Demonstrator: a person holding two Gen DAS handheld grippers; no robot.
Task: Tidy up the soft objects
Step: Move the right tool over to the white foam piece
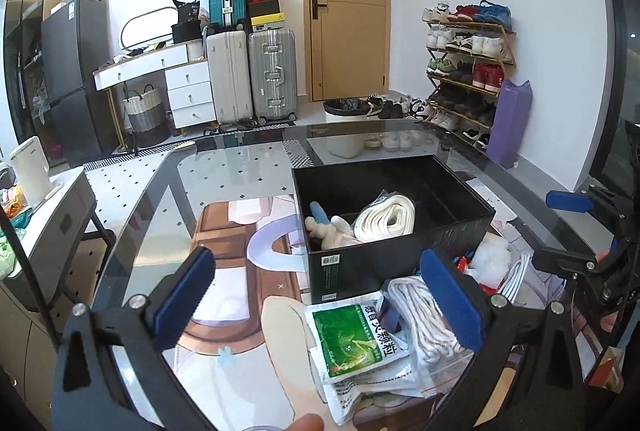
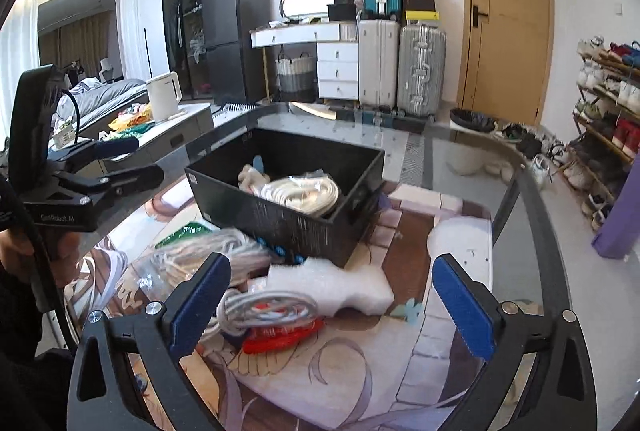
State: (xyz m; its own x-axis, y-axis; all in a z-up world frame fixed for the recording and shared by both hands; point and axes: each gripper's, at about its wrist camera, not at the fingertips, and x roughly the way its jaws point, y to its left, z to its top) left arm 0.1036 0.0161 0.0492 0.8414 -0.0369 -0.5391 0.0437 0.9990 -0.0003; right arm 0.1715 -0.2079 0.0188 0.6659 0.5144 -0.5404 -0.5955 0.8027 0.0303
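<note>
Left gripper (image 1: 316, 295) gapes above the green sachet (image 1: 354, 341).

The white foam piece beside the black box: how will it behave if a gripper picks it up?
The foam piece looks very light and would probably dent under the pads. It lies partly on the coiled cable, so lifting may disturb that. Its irregular shape suggests an uneven hold.

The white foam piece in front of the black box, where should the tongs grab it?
Probably the white foam piece at its narrow middle, coming from above with the open right tongs. It lies flat, partly on the cable coil, so its top is free.
</note>
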